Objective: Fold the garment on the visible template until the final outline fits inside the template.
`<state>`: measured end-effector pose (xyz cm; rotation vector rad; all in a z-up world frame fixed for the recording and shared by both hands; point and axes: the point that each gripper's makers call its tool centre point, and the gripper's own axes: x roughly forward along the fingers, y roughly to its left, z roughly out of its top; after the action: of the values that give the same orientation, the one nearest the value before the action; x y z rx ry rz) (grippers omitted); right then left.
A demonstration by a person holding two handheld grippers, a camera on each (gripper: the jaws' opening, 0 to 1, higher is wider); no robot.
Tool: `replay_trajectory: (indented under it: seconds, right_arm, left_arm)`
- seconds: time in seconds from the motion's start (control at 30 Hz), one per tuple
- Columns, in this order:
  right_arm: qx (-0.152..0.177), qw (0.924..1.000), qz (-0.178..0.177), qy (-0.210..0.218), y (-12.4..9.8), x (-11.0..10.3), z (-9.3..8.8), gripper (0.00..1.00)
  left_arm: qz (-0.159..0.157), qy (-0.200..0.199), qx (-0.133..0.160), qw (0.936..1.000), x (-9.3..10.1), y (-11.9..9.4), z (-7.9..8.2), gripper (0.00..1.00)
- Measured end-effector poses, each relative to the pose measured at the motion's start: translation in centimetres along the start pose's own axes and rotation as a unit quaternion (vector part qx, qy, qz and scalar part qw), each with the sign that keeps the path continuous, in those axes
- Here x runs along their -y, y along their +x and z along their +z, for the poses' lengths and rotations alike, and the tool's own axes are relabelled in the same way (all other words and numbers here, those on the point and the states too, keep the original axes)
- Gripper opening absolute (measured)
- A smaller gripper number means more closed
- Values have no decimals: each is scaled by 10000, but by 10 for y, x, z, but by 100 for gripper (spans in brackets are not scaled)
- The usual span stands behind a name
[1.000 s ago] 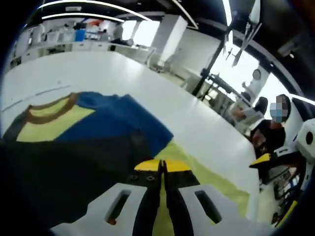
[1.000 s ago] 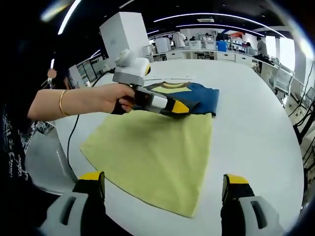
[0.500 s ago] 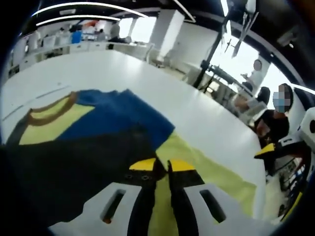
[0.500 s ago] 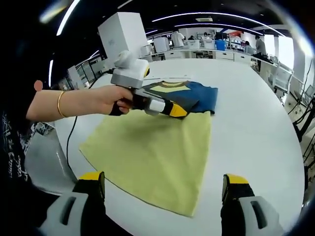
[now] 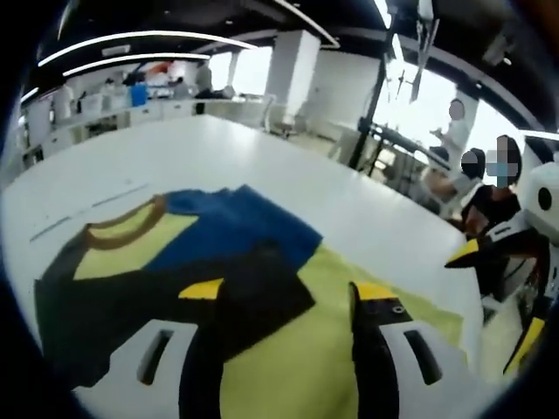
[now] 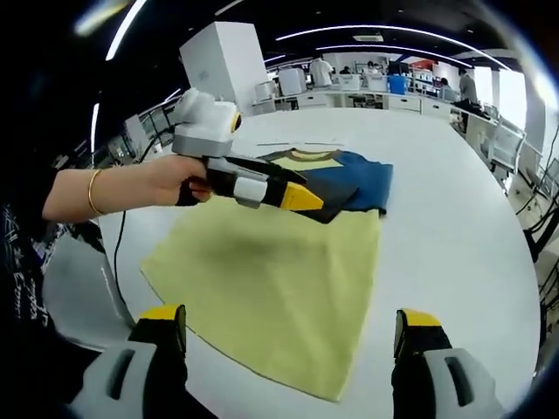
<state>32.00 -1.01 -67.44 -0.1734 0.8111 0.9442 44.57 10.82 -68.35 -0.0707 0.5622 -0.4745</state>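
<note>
While spread wide, left gripper (image 5: 288, 292) over garment (image 5: 210, 253), right gripper (image 6: 288, 323) wide too, both empty.

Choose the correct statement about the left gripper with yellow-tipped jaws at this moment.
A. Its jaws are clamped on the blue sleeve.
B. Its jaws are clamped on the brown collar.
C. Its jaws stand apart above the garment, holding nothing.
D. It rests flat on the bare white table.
C: in the left gripper view, the left gripper has its jaws wide apart over the yellow, blue and black garment, gripping no cloth.
</note>
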Motion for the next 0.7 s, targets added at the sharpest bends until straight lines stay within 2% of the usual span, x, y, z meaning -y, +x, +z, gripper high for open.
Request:
replay_trajectory:
  seconds: [0.13,0.43,0.7]
  right_arm:
    - [-1,10000,10,-32,1,0,2,99]
    - [-16,10000,37,-27,5,0,5,99]
    - [-54,9999,99,-25,11,-4,7,99]
  left_arm:
    - [173,227,13,9996,-9,-12,4,75]
    - [438,311,-67,9985,-36,-47,6,86]
    - [656,262,-45,9975,-49,-74,1,95]
